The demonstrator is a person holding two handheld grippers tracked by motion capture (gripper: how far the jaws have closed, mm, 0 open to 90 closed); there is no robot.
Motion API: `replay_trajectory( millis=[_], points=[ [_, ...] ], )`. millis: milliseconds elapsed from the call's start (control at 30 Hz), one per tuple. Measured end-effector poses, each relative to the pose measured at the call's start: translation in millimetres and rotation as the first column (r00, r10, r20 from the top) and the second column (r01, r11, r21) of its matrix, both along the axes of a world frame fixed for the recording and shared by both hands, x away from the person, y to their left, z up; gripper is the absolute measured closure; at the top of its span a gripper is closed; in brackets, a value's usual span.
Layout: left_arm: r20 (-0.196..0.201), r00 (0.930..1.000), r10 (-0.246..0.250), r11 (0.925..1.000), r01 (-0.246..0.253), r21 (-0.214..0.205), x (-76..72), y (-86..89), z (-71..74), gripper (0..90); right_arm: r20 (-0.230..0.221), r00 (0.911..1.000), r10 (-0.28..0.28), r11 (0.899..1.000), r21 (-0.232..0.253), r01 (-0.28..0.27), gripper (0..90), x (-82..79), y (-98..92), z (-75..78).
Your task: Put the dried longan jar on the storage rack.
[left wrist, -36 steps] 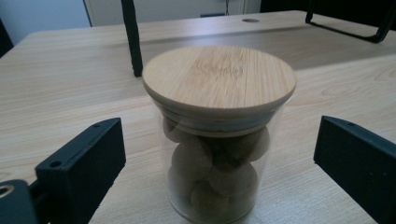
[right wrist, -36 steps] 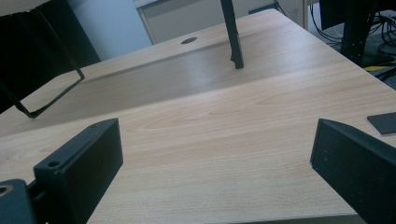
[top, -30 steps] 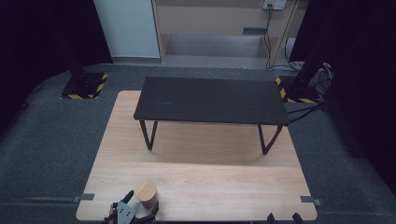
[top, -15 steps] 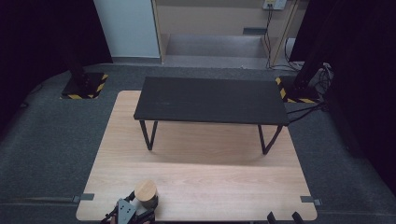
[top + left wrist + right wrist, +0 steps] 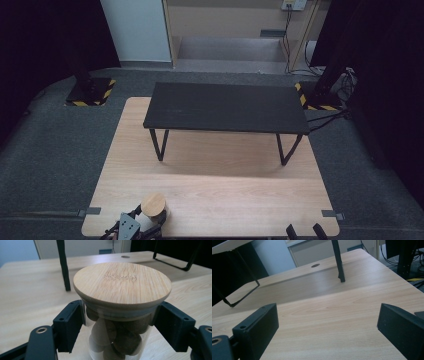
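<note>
The left gripper (image 5: 117,322) has its two black jaws pressed against the glass sides of the jar (image 5: 117,337), just beneath the wooden lid (image 5: 122,283), so it is clenched on the jar. Dark and pale lumps fill the glass. From above, the left gripper (image 5: 134,226) sits at about seven o'clock on the light wooden table (image 5: 225,200), right at the near edge, with the jar (image 5: 153,206) upright just ahead of it.

Compared with a second ago, the jar has crept a little toward one o'clock, away from the edge, and the gripper has followed. I judge the grasp is made and the carry is only starting; nothing yet says where it will go, though the black bench (image 5: 225,107) at twelve o'clock stands bare.

The right gripper (image 5: 327,330) hangs with jaws spread wide over bare tabletop; its tips (image 5: 305,231) peek in at five o'clock
</note>
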State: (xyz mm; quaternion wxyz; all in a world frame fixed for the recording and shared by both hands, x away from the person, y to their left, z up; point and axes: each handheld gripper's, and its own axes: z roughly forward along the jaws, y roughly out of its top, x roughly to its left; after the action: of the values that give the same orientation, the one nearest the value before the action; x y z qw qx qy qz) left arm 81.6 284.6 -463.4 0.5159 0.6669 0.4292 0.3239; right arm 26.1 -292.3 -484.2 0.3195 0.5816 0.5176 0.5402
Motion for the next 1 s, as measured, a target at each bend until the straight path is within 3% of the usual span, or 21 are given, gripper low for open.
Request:
replay_trajectory(
  millis=[200, 233, 267, 433, 633, 700, 900, 1000],
  points=[
    [0.019, 0.9994, -0.029, 0.9994, 0.028, 0.020, 4.5, 4.6, 41.1, 24.2, 0.007, 0.9998, 0.018, 1.000, -0.007, -0.018, 3.9, 3.0, 3.8, 3.6],
    [0.019, 0.9994, -0.029, 0.9994, 0.028, 0.020, 4.5, 4.6, 41.1, 24.2, 0.009, 0.9998, 0.020, 1.000, -0.009, -0.020, 3.9, 3.4, 4.6, 3.7],
    [0.021, 0.9992, -0.034, 0.9994, 0.034, 0.011, 7.6, 9.0, 54.7, 24.2, 0.011, 0.9997, 0.022, 1.000, -0.008, -0.022, 3.9, 3.8, 5.5, 3.5],
    [0.057, 0.9973, -0.047, 0.9988, 0.048, -0.005, 13.1, 15.6, 83.2, 24.2, 0.005, 0.9993, 0.037, 0.999, -0.010, -0.037, 4.1, 6.8, 10.1, 3.0],
    [0.093, 0.9935, -0.066, 0.9977, 0.067, -0.010, 21.7, 18.5, 105.3, 24.2, 0.006, 0.9991, 0.043, 0.999, -0.012, -0.043, 4.2, 8.6, 12.0, 4.2],
    [0.114, 0.9898, -0.085, 0.9955, 0.089, -0.030, 29.6, 22.1, 119.2, 24.3, 0.009, 0.9991, 0.041, 0.999, -0.014, -0.041, 4.2, 8.5, 12.0, 4.9],
    [0.135, 0.9859, -0.099, 0.9949, 0.101, -0.008, 42.9, 18.7, 144.1, 24.2, 0.013, 0.9993, 0.035, 0.999, -0.013, -0.035, 4.3, 8.3, 12.4, 6.2],
    [0.146, 0.9814, -0.124, 0.9919, 0.127, -0.009, 57.1, 17.8, 159.2, 24.2, 0.015, 0.9994, 0.030, 0.999, -0.013, -0.030, 4.3, 8.4, 12.3, 6.4]
  ],
)
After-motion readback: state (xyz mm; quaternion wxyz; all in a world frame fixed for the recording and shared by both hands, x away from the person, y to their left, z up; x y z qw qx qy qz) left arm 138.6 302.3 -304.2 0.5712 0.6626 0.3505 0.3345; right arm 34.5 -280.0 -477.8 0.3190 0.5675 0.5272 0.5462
